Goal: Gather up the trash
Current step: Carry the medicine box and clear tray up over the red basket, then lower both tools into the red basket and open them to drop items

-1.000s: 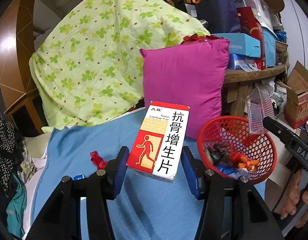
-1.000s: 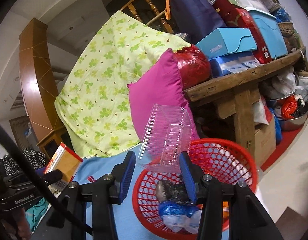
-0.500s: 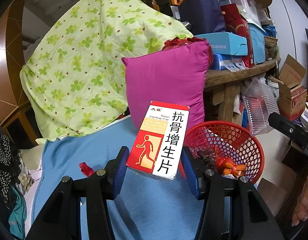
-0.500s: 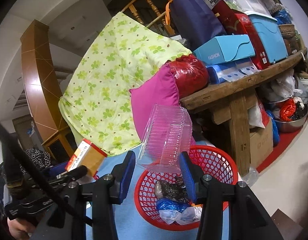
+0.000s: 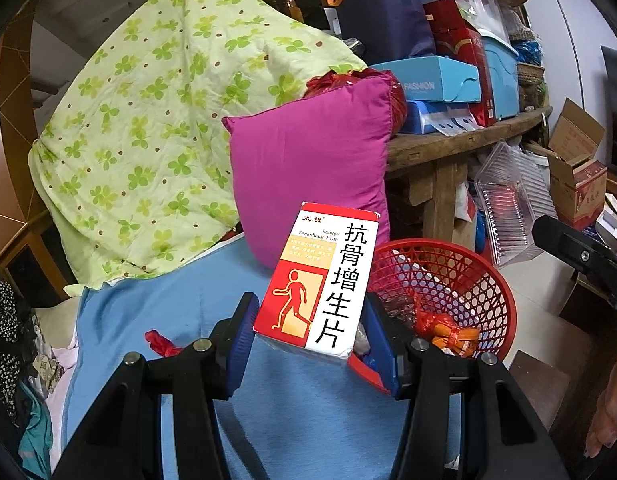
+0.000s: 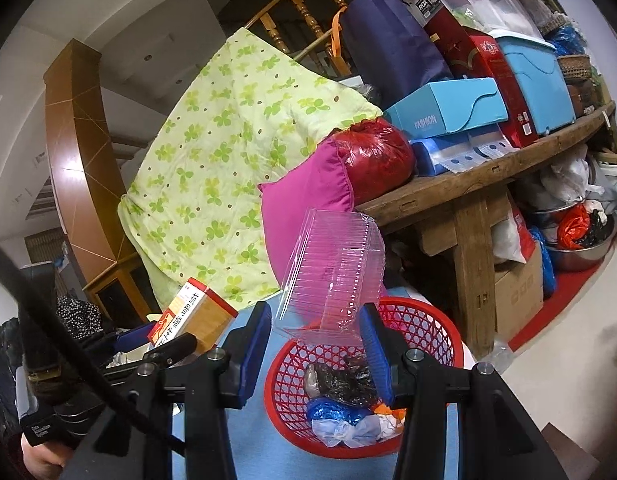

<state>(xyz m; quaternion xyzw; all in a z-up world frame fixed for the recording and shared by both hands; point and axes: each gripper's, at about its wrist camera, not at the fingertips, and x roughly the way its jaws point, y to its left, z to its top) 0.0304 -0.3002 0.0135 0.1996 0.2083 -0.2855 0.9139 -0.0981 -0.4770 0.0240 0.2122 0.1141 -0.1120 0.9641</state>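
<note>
As seen from the left wrist, the left gripper (image 5: 310, 332) is partly closed, its blue pads clamped on the lower sides of a red-and-white medicine box (image 5: 320, 276), which stands upright between them. Behind and to the right of the box, a red mesh basket (image 5: 484, 284) sits on a blue sheet (image 5: 148, 288) and contains wrappers, including an orange one (image 5: 454, 334). A small red scrap (image 5: 160, 340) lies on the sheet left of the gripper. A magenta pillow (image 5: 308, 160) leans behind the box, against a green-patterned quilt (image 5: 160, 120). At right, a clear plastic container (image 5: 508, 204) is visible above the basket.

From the right wrist, the right gripper (image 6: 316, 340) is partly closed on the base of the clear plastic container (image 6: 336, 268), held over the near rim of the red mesh basket (image 6: 432, 328). The basket contains dark, blue and white trash. The medicine box (image 6: 192, 312) appears at left, beside the basket. A wooden bench (image 6: 464, 184) loaded with boxes stands behind.
</note>
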